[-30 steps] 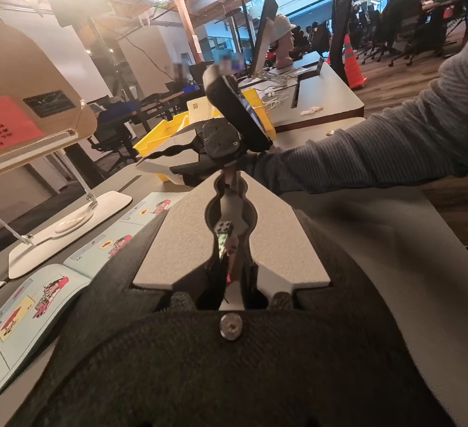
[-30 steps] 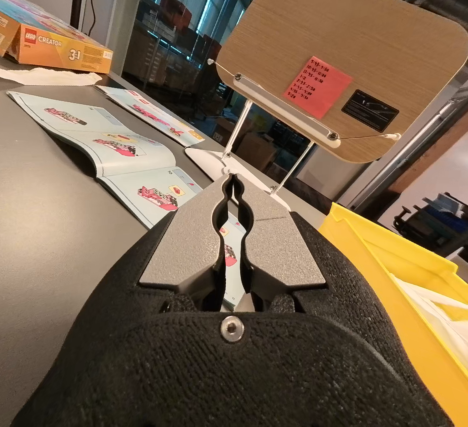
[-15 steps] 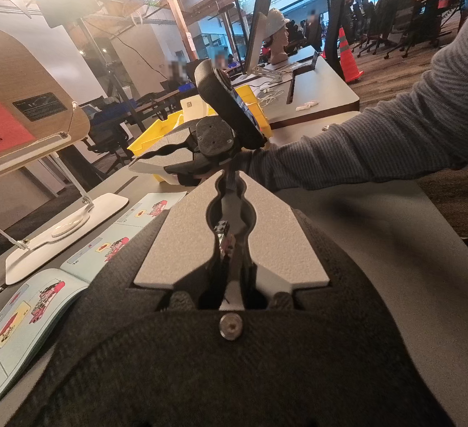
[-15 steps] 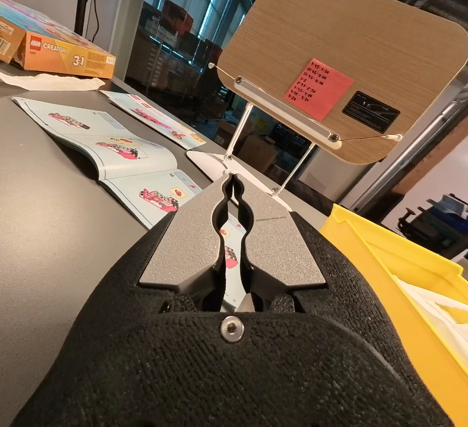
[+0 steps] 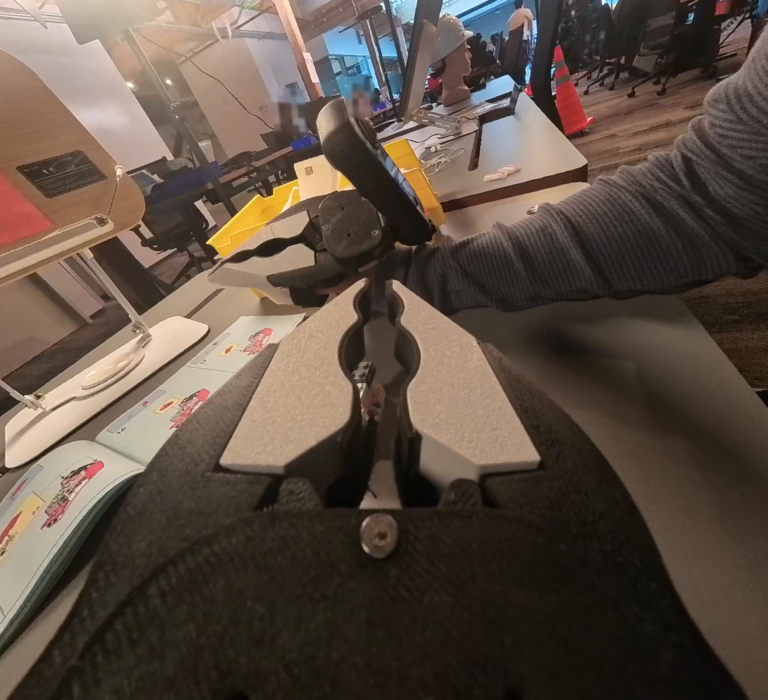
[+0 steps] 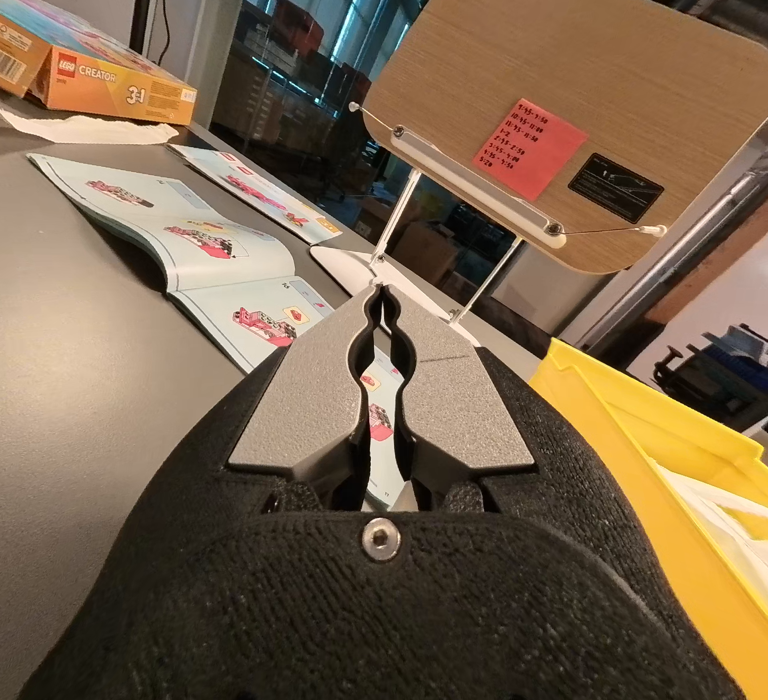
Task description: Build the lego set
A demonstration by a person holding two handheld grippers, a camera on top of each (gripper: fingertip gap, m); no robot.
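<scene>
**Both grippers barely moved; a small brick piece sits in the left one**

Since a second ago, the right gripper [image 5: 232,270] has drifted a little to the left in the left wrist view, and the left one has hardly shifted.

Far to the left of the left gripper [image 5: 378,285] stands a wooden book stand [image 5: 62,198] on a white base. Nearer, low on the left, an open building booklet [image 5: 75,484] lies on the grey table [image 5: 602,389]. Just ahead of the tips is the right gripper, held by a hand in a grey striped sleeve [image 5: 582,239]. Behind it is a yellow bin [image 5: 249,218]. The left jaws are nearly closed, and a small brick piece [image 5: 365,378], black on top with some pink, sits deep between them. I cannot tell if the pads press on it.

In the right wrist view, an orange toy box [image 6: 116,81] lies far left. The booklet [image 6: 216,264] is left of the tips, partly under them. The stand's base is just ahead, with a red note [image 6: 528,148] stuck up on its board. The bin [image 6: 665,451] is on the right. The right jaws are closed, tips touching, with nothing between them.
</scene>
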